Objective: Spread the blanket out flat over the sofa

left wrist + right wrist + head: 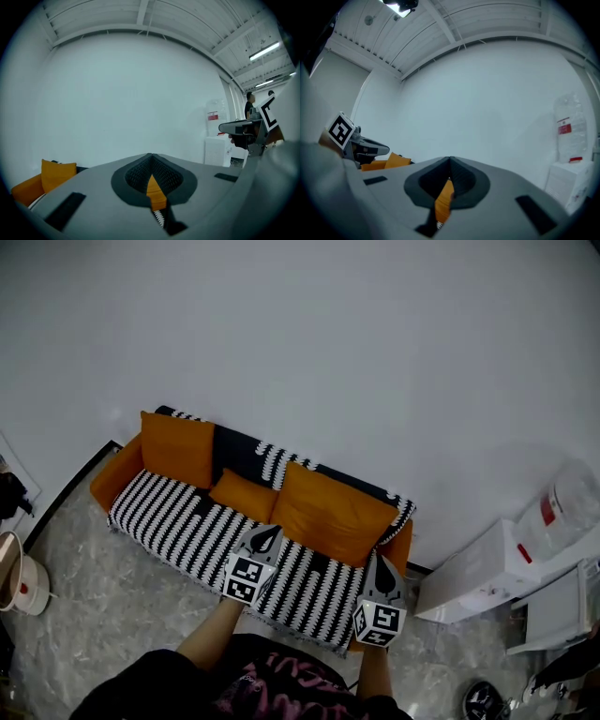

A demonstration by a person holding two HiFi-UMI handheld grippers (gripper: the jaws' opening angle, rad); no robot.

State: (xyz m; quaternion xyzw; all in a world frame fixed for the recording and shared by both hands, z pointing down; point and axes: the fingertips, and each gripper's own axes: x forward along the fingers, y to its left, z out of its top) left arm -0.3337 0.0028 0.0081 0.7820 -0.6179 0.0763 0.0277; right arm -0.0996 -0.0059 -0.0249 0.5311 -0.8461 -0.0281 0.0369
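An orange sofa (pixel 114 481) stands against the white wall. A black-and-white striped blanket (pixel 183 526) lies over its seat and back. Three orange cushions (pixel 178 448) (pixel 242 495) (pixel 328 512) lean on top of it. My left gripper (pixel 267 538) hovers over the front of the seat near the middle, jaws shut with nothing in them. My right gripper (pixel 382 568) hangs over the sofa's right end, also shut and empty. In the left gripper view the closed jaws (pixel 151 161) point at the wall, with a cushion (pixel 57 172) low at the left. The right gripper view shows its closed jaws (pixel 450 164).
A white cabinet (pixel 483 570) with a water bottle (pixel 562 507) stands right of the sofa. A round white and red appliance (pixel 23 587) sits on the marble floor at the far left. A person (pixel 251 105) stands far off at the right in the left gripper view.
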